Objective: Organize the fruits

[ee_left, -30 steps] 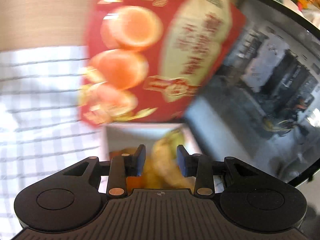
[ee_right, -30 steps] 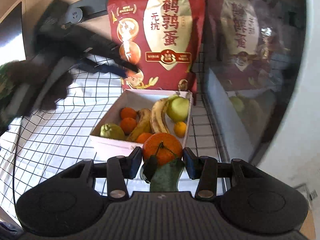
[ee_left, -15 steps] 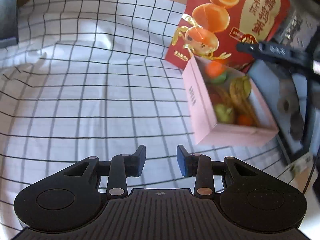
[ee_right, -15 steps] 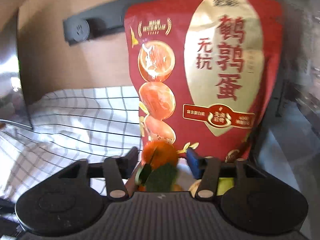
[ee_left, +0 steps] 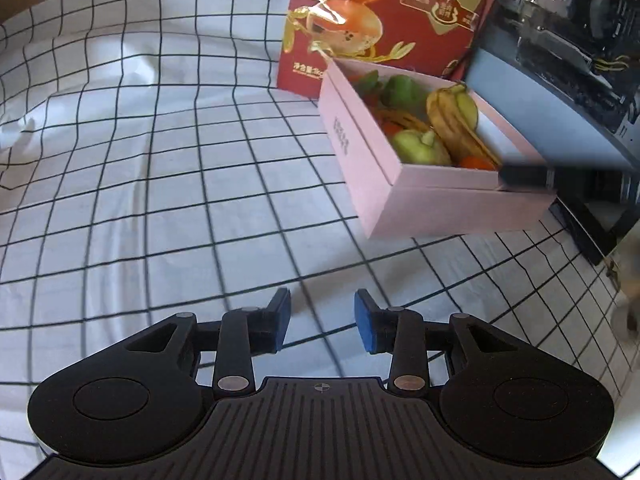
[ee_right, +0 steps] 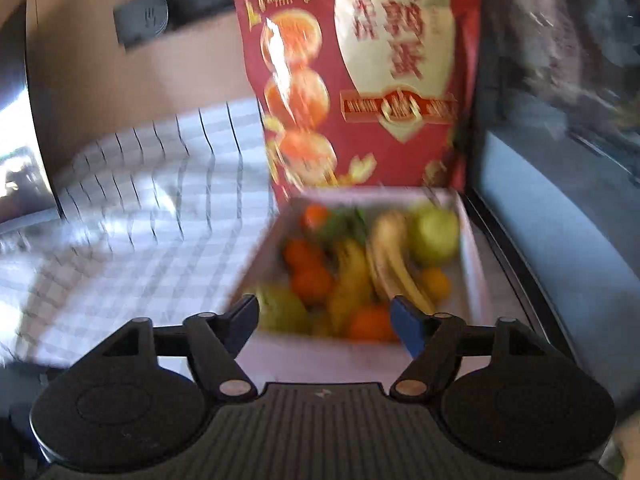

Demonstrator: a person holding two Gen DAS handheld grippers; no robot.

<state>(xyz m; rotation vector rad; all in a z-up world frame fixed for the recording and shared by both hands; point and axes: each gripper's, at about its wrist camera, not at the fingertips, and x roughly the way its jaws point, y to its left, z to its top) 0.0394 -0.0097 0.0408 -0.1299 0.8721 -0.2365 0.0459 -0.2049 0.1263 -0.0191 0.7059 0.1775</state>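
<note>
A pink box (ee_left: pixel 420 196) (ee_right: pixel 474 248) stands on the checked cloth and holds oranges, bananas (ee_right: pixel 384 264) (ee_left: pixel 452 120) and green fruit (ee_left: pixel 416 146). An orange with green leaves (ee_right: pixel 320 216) lies at the box's far left corner. My left gripper (ee_left: pixel 322 316) is open and empty, low over the cloth, left of and nearer than the box. My right gripper (ee_right: pixel 324 320) is wide open and empty above the box's near edge; one of its fingers (ee_left: pixel 524 176) shows in the left wrist view at the box's right corner. The right wrist view is blurred.
A red snack bag (ee_left: pixel 384 12) (ee_right: pixel 360 80) stands upright behind the box. A dark glass-fronted appliance (ee_left: pixel 568 60) (ee_right: pixel 560 160) is close on the box's right. The checked cloth (ee_left: pixel 160 160) spreads to the left.
My right gripper opened and let go of the leafy orange, which now lies in the box. My left gripper pulled back from the box to over the cloth.
</note>
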